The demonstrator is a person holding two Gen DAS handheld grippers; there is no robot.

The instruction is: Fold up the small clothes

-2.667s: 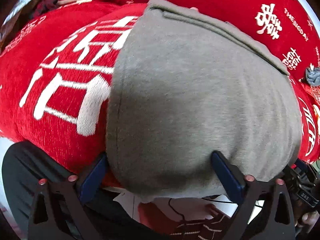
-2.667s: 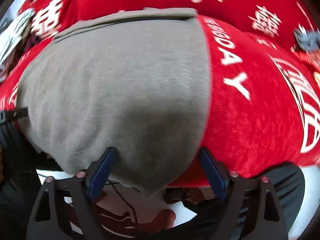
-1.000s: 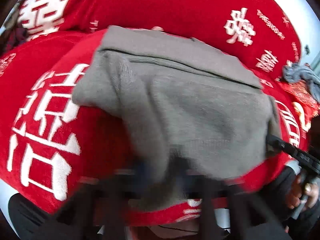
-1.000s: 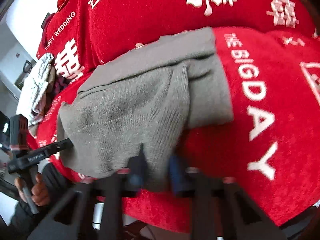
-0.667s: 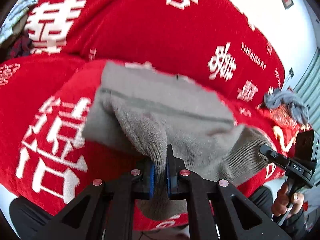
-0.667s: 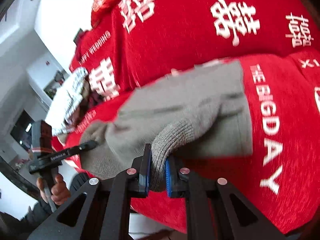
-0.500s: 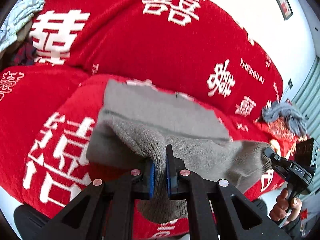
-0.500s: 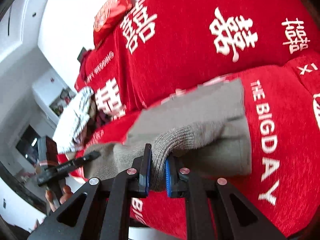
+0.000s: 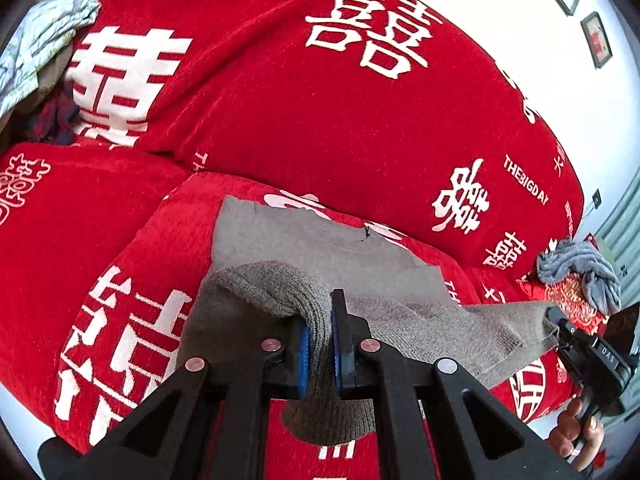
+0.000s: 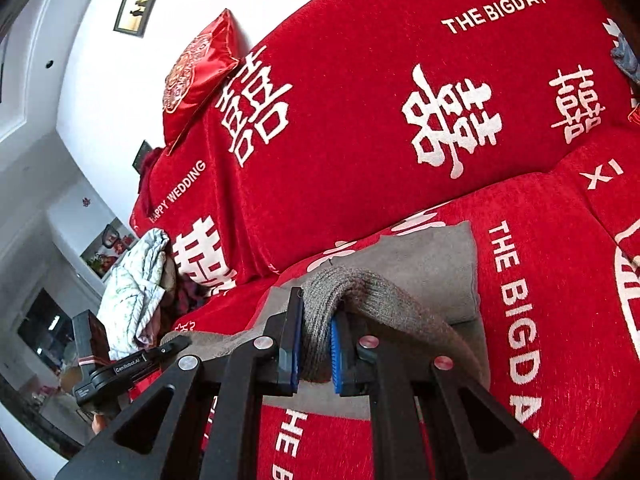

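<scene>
Left gripper (image 9: 319, 332) and right gripper (image 10: 315, 346) each clamp a near corner of the grey garment (image 9: 328, 248); far half lies on the sofa (image 9: 280, 120) seat (fold begun, unfinished).

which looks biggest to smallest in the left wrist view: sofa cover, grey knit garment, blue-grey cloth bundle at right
1. sofa cover, which fills most of the view
2. grey knit garment, though nearness to the camera enlarges it
3. blue-grey cloth bundle, farther off at the edge, so its true size is unsure
</scene>
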